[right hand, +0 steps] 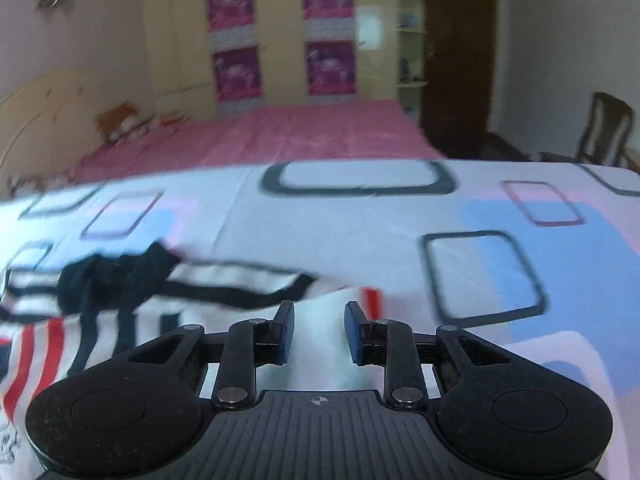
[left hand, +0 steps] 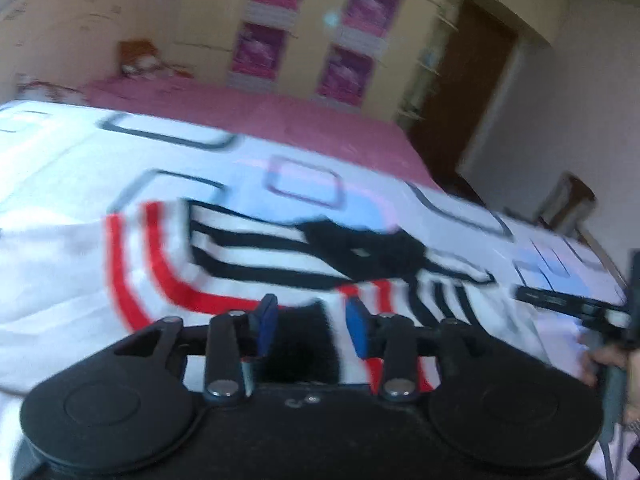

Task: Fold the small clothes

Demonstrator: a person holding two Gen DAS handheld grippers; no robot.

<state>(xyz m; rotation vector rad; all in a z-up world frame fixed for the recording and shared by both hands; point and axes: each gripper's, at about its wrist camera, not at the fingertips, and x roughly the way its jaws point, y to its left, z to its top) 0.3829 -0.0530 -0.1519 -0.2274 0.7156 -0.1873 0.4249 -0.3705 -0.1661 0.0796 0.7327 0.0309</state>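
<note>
Left hand-held gripper (left hand: pixel 312 326): your blue pads stand partly apart over the striped garment (left hand: pixel 248 248), with a dark band of its cloth lying between them. The blur hides whether the pads press on it, so a grip cannot be confirmed. This position suits taking the near edge, judged the start of a fold.

Right hand-held gripper (right hand: pixel 319 330): the jaws are also partly apart. A raised white ridge of the same garment runs up between them, apparently bunched so that the pads can pinch a single edge. Contact is again not clear.

Ahead and to the left of the right hand-held gripper lies the garment's black collar (right hand: pixel 116 276), with red and black stripes spreading from it. The garment rests flat on the patterned sheet (right hand: pixel 500 220), which gives a smooth bed for folding. The pink bedspread (right hand: pixel 280 136) and the wardrobe (right hand: pixel 280 40) lie well beyond.
</note>
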